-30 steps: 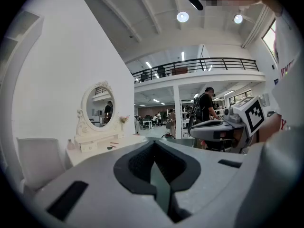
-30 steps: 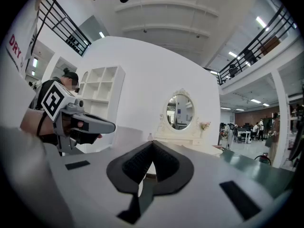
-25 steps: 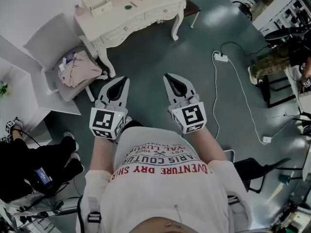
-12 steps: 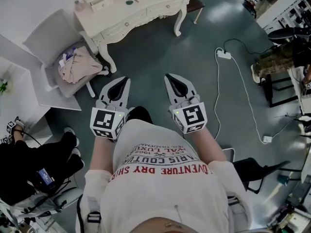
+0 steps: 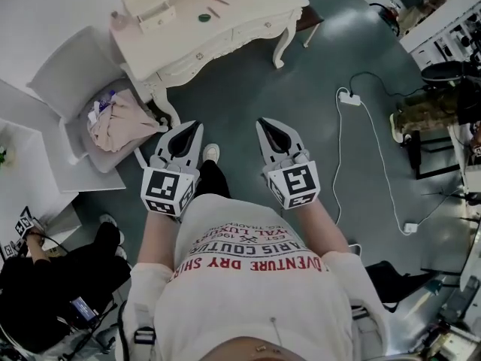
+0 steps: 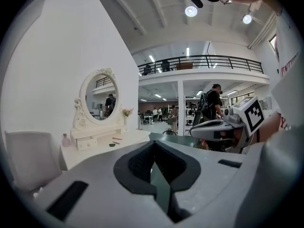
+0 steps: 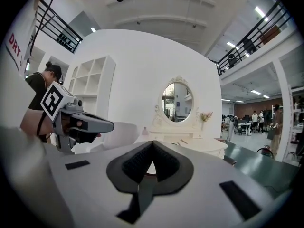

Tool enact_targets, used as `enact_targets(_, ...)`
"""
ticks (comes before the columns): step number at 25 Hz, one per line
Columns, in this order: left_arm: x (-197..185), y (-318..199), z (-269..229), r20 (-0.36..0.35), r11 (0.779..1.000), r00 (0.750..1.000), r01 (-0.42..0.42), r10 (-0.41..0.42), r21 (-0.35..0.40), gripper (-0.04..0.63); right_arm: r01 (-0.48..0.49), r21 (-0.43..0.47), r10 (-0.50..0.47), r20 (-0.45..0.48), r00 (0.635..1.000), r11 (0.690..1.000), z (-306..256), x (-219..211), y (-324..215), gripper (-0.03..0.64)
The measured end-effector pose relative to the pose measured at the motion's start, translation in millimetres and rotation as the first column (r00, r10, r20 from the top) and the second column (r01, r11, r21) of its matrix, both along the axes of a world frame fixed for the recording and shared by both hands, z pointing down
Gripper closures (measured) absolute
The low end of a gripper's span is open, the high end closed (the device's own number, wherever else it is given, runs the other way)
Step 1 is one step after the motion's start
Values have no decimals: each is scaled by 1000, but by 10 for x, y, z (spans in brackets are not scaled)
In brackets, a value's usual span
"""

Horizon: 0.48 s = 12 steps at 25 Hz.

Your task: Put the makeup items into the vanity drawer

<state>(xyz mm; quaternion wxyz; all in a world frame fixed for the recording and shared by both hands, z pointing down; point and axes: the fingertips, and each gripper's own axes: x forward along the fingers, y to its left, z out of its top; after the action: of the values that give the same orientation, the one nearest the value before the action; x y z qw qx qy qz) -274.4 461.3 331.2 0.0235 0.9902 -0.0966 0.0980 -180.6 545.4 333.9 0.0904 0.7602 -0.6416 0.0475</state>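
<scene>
The cream vanity table (image 5: 248, 17) stands at the top of the head view, across a stretch of floor from me. On its top lie a small green round item (image 5: 204, 17), two thin pencil-like sticks (image 5: 218, 1) and a small pink bottle (image 5: 116, 21). Its oval mirror (image 6: 99, 99) shows in the left gripper view, and the mirror (image 7: 176, 101) shows again in the right gripper view. My left gripper (image 5: 191, 127) and right gripper (image 5: 264, 123) are held side by side before my chest. Both are shut and hold nothing.
A white chair (image 5: 68, 74) with pink clothes (image 5: 113, 115) stands left of the vanity, beside a white shelf unit (image 5: 26, 164). A person in black (image 5: 45, 284) sits at lower left. A power strip with a cable (image 5: 349, 98) lies on the floor to the right.
The vanity has shifted a little right and down in the head view. A white shoe now shows between the grippers. Both grippers keep the same shut pose.
</scene>
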Motion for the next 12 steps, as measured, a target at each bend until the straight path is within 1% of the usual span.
enact_targets(5, 502, -1036, -49, -11, 1000, 1000, 4, -4, -16, 588, 4, -31, -4, -23, 1000, 1000, -29, 472, -1002, 618)
enact_targets(12, 1062, -2463, -83, -6, 999, 1000, 14, -14, -32, 589, -17, -59, 16, -9, 1000, 998, 5, 1096, -2358, 618)
